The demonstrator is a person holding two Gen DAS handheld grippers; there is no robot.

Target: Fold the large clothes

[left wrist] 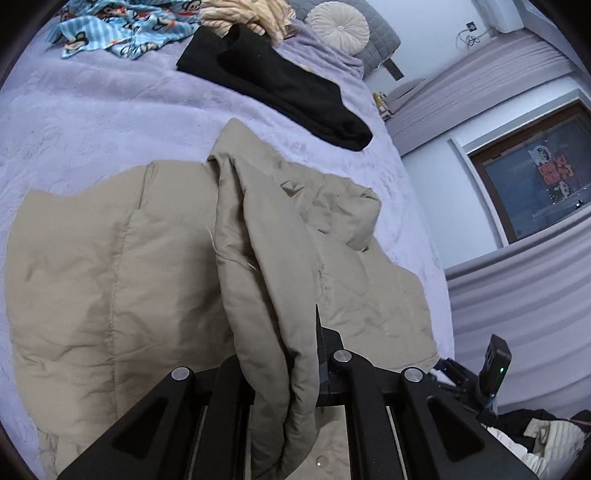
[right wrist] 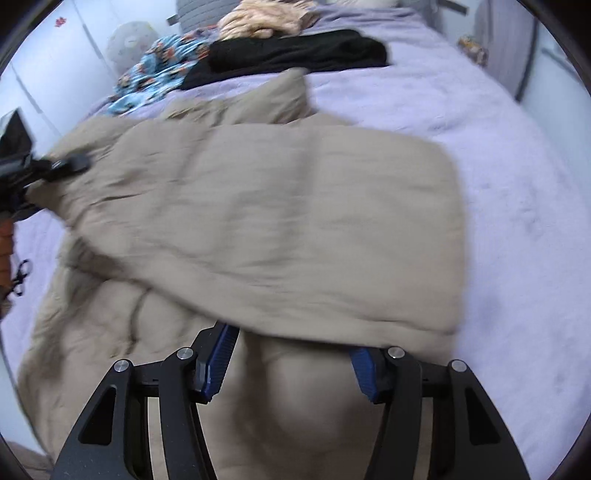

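**Beige padded coat part-folded on bed; left gripper clamping a fold, right gripper spread**

The left gripper [left wrist: 288, 373] is pinching a thick fold of the beige padded coat [left wrist: 122, 280], its fingers drawn together on the fabric, which is hanging down between them and draping over the linkage. In the right wrist view the same gripper [right wrist: 70, 162] is showing at the coat's far left edge, gripping cloth there.

The right gripper [right wrist: 288, 354] is standing with its jaws wide apart. Its blue pads [right wrist: 218, 354] are sitting either side of a bulge of coat [right wrist: 280, 229]; this view is motion-blurred, so contact with the fabric cannot be confirmed.

The coat is lying across the near half of the bed, one panel folded over the rest.

Beyond the coat, a black garment [left wrist: 280, 81] is lying stretched out, well apart from it. A blue patterned cloth [left wrist: 110, 26] and a peach-coloured crumpled garment [left wrist: 251, 14] are lying further back, the peach one touching the black garment's far end. A round cream cushion [left wrist: 338, 24] is resting against a grey pillow [left wrist: 380, 40].

The lavender bedspread [left wrist: 92, 122] is covering the whole bed. A dark window [left wrist: 543, 170] is sitting in the pale wall beside it.
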